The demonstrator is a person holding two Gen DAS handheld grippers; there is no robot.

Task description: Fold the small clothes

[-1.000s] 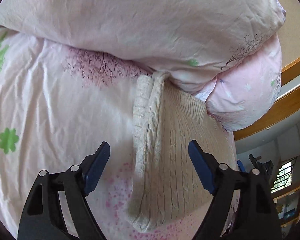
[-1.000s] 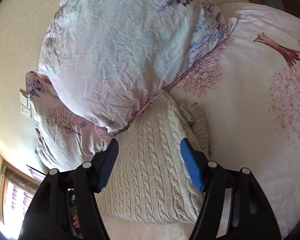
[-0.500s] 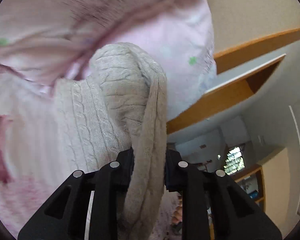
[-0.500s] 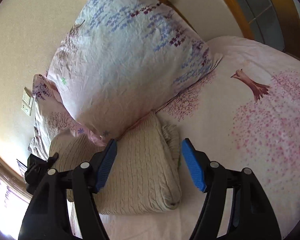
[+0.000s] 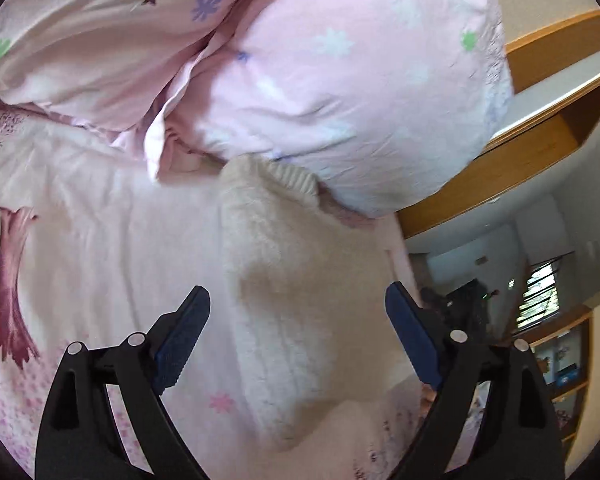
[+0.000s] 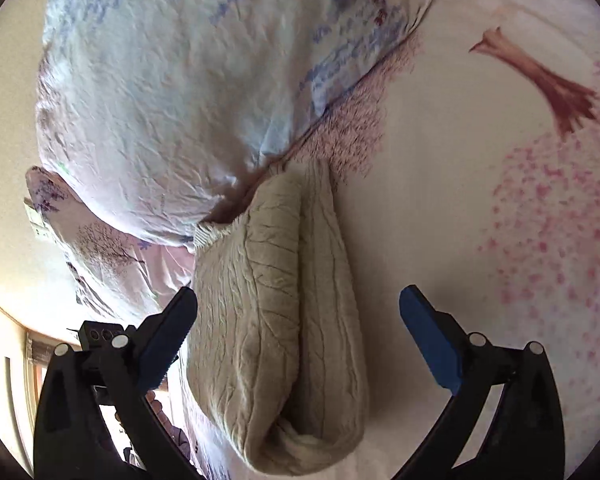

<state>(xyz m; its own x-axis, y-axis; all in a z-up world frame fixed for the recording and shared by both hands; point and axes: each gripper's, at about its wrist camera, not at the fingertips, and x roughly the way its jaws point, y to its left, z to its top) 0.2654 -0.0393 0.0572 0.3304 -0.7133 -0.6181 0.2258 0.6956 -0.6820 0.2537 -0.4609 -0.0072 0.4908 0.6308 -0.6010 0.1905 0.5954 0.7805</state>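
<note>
A cream cable-knit sweater [image 6: 276, 312] lies folded in two layers on the pink bedsheet [image 6: 460, 200], its far end tucked against the pillows. In the left wrist view the sweater [image 5: 300, 288] looks blurred. My left gripper [image 5: 296, 316] is open and empty just above the sweater, its blue pads [image 5: 180, 344] on either side of it. My right gripper [image 6: 298, 320] is open and empty over the sweater's near end, its pads [image 6: 428, 340] spread wide.
Two floral pillows [image 6: 188, 80] are stacked at the head of the bed; in the left wrist view the pink pillow [image 5: 340, 80] overhangs the sweater. A wooden headboard [image 5: 540, 140] and a room with shelves [image 5: 560, 360] lie to the right.
My left gripper was shut on a lifted fold of the sweater half a second ago; it has let go and opened. The sweater now lies folded over. My right gripper moved closer.
</note>
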